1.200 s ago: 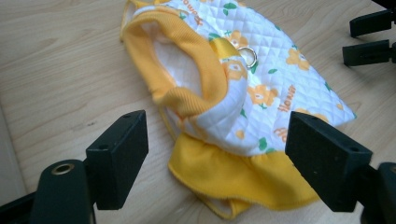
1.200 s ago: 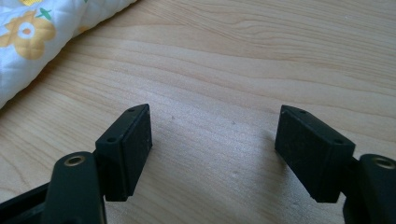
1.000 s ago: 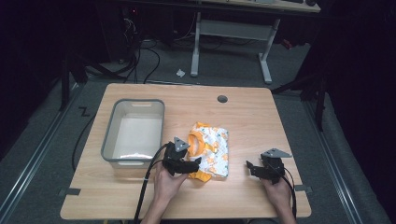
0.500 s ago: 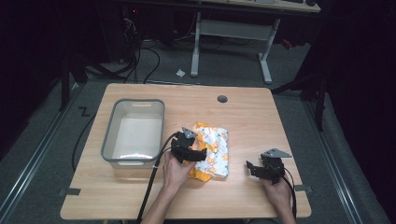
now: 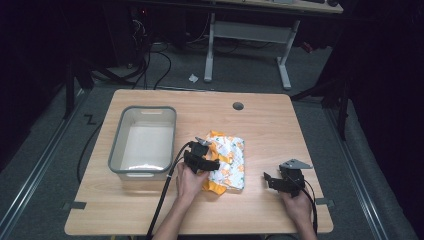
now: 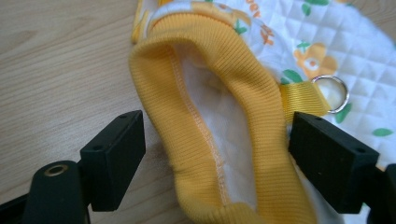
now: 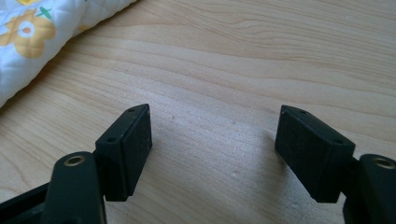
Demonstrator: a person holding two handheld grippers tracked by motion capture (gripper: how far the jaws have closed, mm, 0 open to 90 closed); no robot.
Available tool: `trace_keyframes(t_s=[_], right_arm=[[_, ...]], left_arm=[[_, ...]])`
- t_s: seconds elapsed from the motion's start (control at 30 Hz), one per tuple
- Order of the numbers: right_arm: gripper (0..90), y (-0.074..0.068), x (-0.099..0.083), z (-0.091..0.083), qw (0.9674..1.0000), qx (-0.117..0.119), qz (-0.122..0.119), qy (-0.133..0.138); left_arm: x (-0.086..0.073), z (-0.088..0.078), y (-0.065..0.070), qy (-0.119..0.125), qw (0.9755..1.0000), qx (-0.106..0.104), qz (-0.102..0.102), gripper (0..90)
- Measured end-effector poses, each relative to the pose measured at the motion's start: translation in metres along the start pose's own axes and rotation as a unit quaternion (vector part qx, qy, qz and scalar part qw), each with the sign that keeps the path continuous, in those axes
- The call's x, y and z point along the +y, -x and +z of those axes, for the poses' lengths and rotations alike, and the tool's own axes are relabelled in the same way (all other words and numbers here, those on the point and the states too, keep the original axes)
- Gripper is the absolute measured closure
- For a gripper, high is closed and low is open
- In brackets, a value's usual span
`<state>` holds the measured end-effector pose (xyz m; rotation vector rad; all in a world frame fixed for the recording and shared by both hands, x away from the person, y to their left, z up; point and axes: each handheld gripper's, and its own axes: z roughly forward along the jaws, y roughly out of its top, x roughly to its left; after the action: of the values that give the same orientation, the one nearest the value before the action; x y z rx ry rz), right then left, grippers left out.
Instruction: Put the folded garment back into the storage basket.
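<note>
A quilted white garment (image 5: 228,161) with orange flowers and yellow ribbed trim lies folded in the middle of the wooden table (image 5: 260,120). My left gripper (image 5: 209,161) is open over its left edge. In the left gripper view the yellow ribbed band (image 6: 219,121) runs between the two wide-apart jaws, and a metal ring (image 6: 330,93) on a yellow strap lies to the right. My right gripper (image 5: 274,181) is open low over bare wood to the garment's right, with nothing between its jaws (image 7: 212,154). The garment's edge (image 7: 42,42) shows at the upper left of the right gripper view.
A grey plastic tub (image 5: 144,141) stands on the table's left half, close beside the left gripper. A round cable hole (image 5: 238,106) sits near the far edge. Cables trail from both grippers toward the front edge.
My left gripper has moved forward and to the right, from the garment's front left corner onto its left edge. The right gripper has stayed put.
</note>
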<state>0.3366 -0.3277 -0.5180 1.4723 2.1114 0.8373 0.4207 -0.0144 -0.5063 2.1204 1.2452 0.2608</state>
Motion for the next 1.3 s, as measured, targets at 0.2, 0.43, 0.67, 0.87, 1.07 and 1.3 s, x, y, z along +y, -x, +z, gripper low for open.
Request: trace_keyframes(t_s=[0.2,0.43,0.67,0.87,1.07,1.3], right_arm=[[27.6,0.0,0.0,0.0,1.0,0.0,0.001,0.0],[27.5,0.0,0.0,0.0,1.0,0.0,0.001,0.0],[27.5,0.0,0.0,0.0,1.0,0.0,0.001,0.0],[27.5,0.0,0.0,0.0,1.0,0.0,0.001,0.0],[27.5,0.0,0.0,0.0,1.0,0.0,0.001,0.0],[27.4,0.0,0.0,0.0,1.0,0.0,0.001,0.0]], left_arm=[[-0.003,0.007,0.0,-0.007,1.0,0.004,0.003,24.4],[-0.005,0.006,0.006,0.003,0.9994,0.006,0.034,40.2],[-0.005,0.005,0.01,0.005,0.9992,-0.007,0.04,58.8],[-0.004,0.005,0.013,0.0,0.9988,-0.012,0.048,69.3],[-0.003,0.004,0.013,0.001,0.9987,-0.018,0.049,73.7],[-0.003,-0.002,0.011,0.018,0.9982,-0.031,0.049,74.6]])
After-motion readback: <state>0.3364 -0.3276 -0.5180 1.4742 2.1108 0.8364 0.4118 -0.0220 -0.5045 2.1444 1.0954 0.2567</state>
